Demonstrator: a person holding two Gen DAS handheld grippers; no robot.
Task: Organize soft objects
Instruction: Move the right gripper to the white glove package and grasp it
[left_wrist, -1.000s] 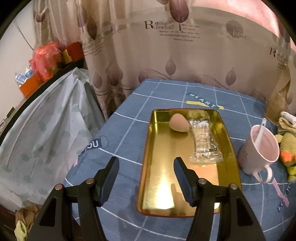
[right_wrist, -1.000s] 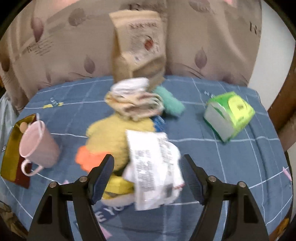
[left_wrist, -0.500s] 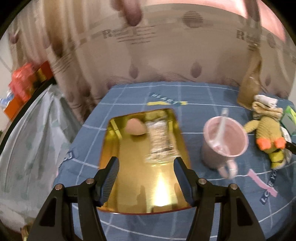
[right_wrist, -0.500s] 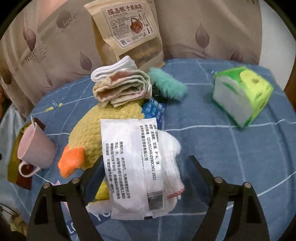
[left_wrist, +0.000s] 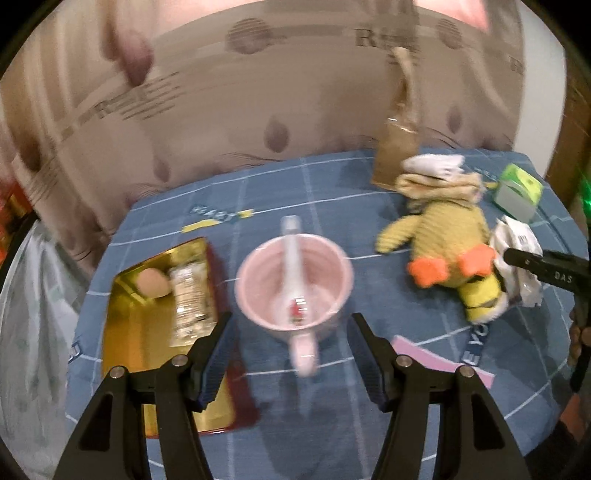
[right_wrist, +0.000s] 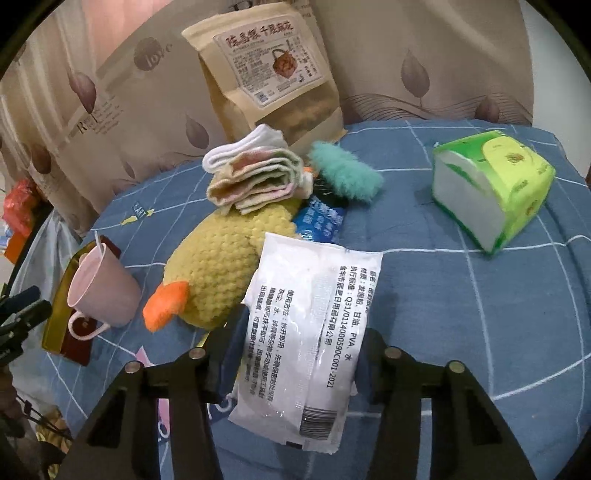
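On the blue grid-patterned tablecloth (right_wrist: 461, 295), near the right gripper (right_wrist: 295, 354), lies a flat white plastic packet (right_wrist: 310, 332) printed with black text and a barcode; the jaws are closing with the packet between them, the fingers at its crinkled sides. Just left of it sprawls a knobbly yellow knitted duck (right_wrist: 218, 266) with an orange felt beak, a stack of folded cloths (right_wrist: 255, 177) at its far end. Beside those sit a fuzzy teal tuft (right_wrist: 343, 173) and a glossy green tissue pack (right_wrist: 491, 188). The left gripper (left_wrist: 291, 350) hangs released above a smooth pink mug (left_wrist: 291, 280) holding a white spoon, right of a shiny gold tray (left_wrist: 125, 332).
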